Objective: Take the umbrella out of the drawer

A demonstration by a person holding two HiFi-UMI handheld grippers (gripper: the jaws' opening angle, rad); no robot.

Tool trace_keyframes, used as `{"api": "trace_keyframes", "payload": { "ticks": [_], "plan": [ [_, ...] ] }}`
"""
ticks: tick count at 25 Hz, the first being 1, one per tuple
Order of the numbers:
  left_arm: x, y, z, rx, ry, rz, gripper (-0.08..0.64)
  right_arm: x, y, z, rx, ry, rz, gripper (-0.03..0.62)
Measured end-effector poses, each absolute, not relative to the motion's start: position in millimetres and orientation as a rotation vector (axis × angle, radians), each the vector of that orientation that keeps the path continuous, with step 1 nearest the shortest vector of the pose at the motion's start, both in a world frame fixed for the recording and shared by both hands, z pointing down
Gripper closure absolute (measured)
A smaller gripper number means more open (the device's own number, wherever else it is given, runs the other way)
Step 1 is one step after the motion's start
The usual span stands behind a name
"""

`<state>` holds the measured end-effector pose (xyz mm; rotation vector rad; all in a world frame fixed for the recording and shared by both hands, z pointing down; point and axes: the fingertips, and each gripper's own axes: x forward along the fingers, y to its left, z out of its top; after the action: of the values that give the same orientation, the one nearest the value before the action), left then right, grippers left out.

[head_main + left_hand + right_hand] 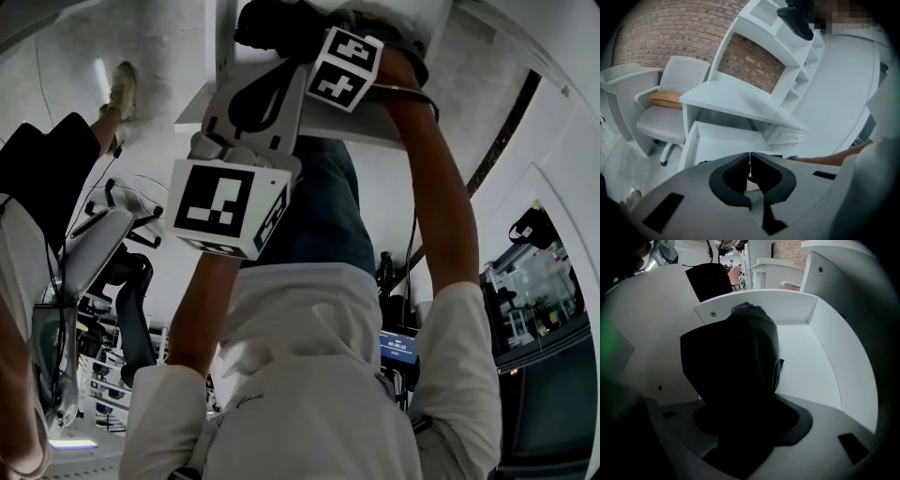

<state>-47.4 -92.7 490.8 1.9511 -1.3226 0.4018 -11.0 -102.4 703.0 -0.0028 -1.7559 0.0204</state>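
Right claw (740,408) gaping wide, straddling black folded umbrella (736,357) lying centre frame inside white drawer (825,362); pads seemingly not pressing yet. Left claw (750,161) sitting closed, empty. Umbrella looking light, with soft, slippery fabric over stiff core; gripping mid-body seeming best.

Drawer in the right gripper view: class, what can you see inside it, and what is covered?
A black folded umbrella sits inside the white drawer. The floor beside it looks bare. The floor under the umbrella and the near end, behind the right tongs, are hidden.
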Motion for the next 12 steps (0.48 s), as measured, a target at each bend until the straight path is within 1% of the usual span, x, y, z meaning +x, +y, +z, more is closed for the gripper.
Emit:
{"api": "trace_keyframes", "payload": {
  "ticks": [12],
  "plan": [
    [-45.0, -85.8, 485.6, 1.924, -1.337, 0.383, 0.543, -7.8, -100.0, 699.2, 0.012, -1.778, 0.077, 0.347]
  ]
}}
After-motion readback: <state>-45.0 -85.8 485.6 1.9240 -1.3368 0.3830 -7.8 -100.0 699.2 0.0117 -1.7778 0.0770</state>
